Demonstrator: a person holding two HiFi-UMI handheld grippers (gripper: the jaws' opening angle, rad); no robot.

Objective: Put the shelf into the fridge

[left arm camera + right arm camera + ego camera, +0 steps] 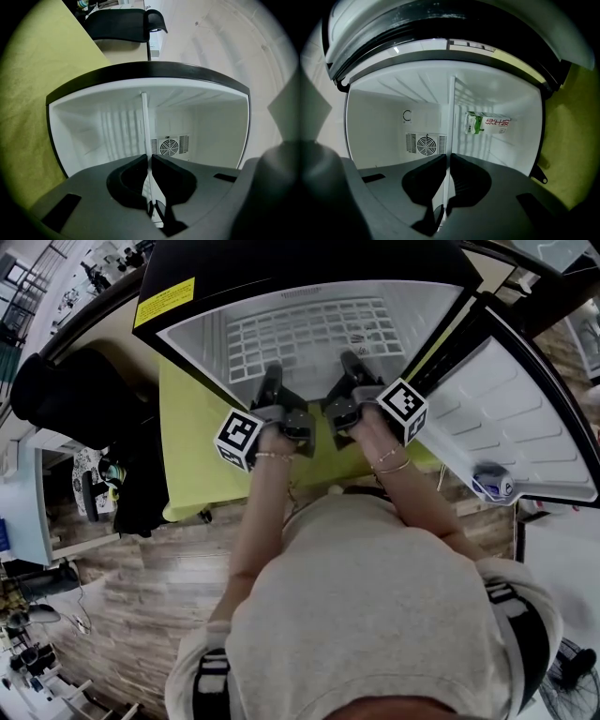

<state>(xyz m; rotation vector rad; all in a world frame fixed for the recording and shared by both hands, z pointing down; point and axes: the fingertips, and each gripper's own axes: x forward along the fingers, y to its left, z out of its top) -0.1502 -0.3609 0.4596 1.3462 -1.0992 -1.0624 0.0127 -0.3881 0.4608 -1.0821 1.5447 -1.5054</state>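
Observation:
The white wire shelf (309, 334) lies mostly inside the open black fridge (281, 268), with its front edge toward me. My left gripper (272, 382) is shut on that front edge at the left, and my right gripper (352, 369) is shut on it at the right. In the left gripper view the shelf (145, 126) shows edge-on as a thin white line running from the shut left gripper (149, 158) into the white fridge interior (84, 136). The right gripper view shows the same edge-on shelf (451, 117) clamped in the right gripper (447, 157).
The fridge stands on a yellow-green table (192, 446). Its door (525, 418) hangs open at the right, with a small blue and white item (492, 484) in the door rack. A milk carton (487, 123) and a fan vent (425, 144) are inside. A black chair (66, 390) is at the left.

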